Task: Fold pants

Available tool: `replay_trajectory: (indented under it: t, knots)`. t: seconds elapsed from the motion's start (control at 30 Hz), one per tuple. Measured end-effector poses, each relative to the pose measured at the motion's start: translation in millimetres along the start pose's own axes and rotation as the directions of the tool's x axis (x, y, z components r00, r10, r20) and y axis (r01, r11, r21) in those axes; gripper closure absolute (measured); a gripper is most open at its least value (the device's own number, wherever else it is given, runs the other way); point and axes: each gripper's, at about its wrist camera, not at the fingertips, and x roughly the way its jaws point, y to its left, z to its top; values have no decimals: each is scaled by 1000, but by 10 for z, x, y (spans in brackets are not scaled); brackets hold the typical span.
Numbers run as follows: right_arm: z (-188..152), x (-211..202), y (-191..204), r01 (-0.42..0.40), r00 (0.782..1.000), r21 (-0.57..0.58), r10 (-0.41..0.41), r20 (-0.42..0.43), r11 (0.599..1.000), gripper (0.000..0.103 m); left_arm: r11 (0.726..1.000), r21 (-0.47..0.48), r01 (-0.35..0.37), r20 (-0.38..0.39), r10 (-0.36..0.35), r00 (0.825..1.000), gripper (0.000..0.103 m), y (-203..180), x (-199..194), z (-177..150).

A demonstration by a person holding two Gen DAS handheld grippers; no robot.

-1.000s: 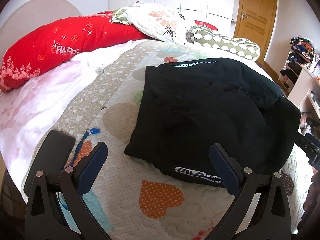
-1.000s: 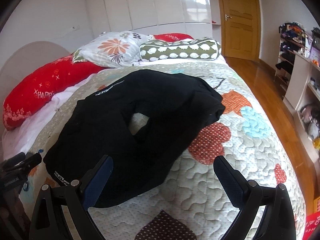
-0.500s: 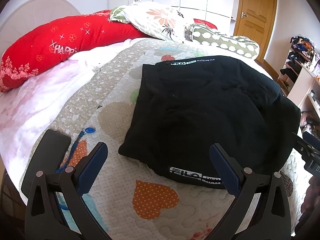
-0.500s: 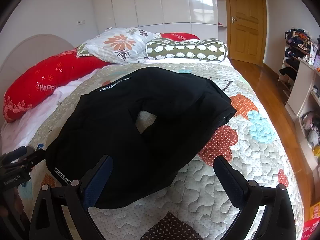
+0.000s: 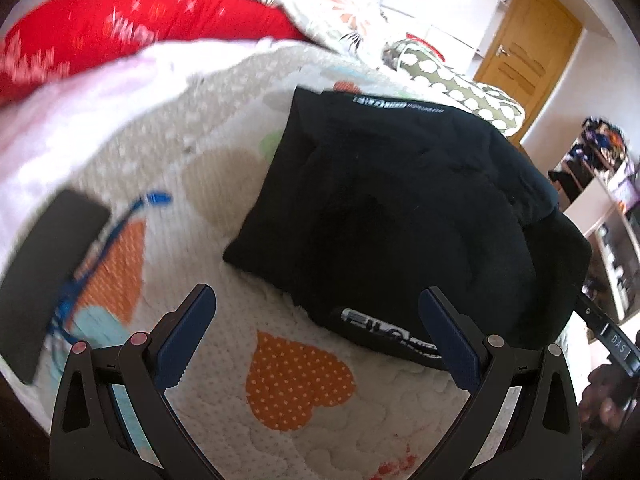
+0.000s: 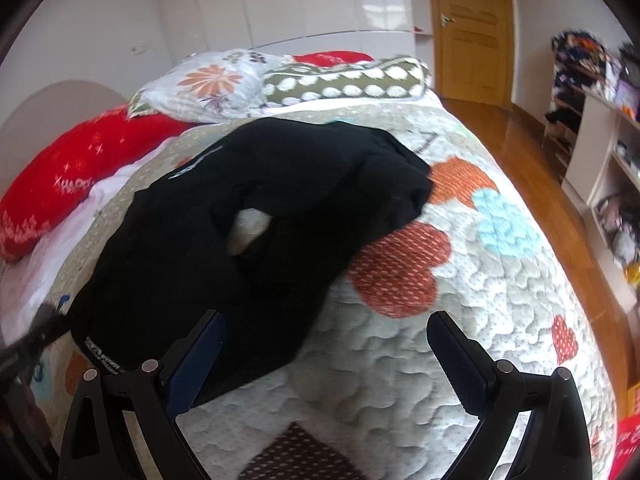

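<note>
Both tongs are spread and hold nothing: left tongs [image 5: 316,328], right tongs [image 6: 326,352]. Just ahead of each lie the black pants [image 5: 392,208], doubled over on the quilt [image 6: 460,320], probably awaiting another fold. Beyond are pillows [image 6: 344,82], a wardrobe and a door [image 6: 472,28].

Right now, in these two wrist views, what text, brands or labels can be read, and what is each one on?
"HAPP": white lettering on the red pillow, cut off after that.
"DAS": small label on the right claw's body at the left view's edge.
White logo print on the black pants, near hem: looks like "FILO", not certain.
White print on the far hem: too blurred to read.
</note>
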Motion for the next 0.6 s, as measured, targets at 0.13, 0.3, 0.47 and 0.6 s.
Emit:
replay_trajectory:
  t: [0.13,0.3,0.47,0.6]
  knots:
    - [17,46,-216,-18,1000,66,18,2,998,2,997,-64,43,-32,-45,998,1,23,187,16]
    - [202,155,-496,-48,999,163,46,19,985,2,999,-37,40,-26,-41,999,1,-125,378,97]
    - [461,449,-669,-161,987,261,159,29,952,38,998,-23,60,-14,-60,998,35,-238,505,215]
    - [587,670,-729,-203,979,312,200,40,928,87,995,-18,101,-29,-101,994,80,-238,538,296]
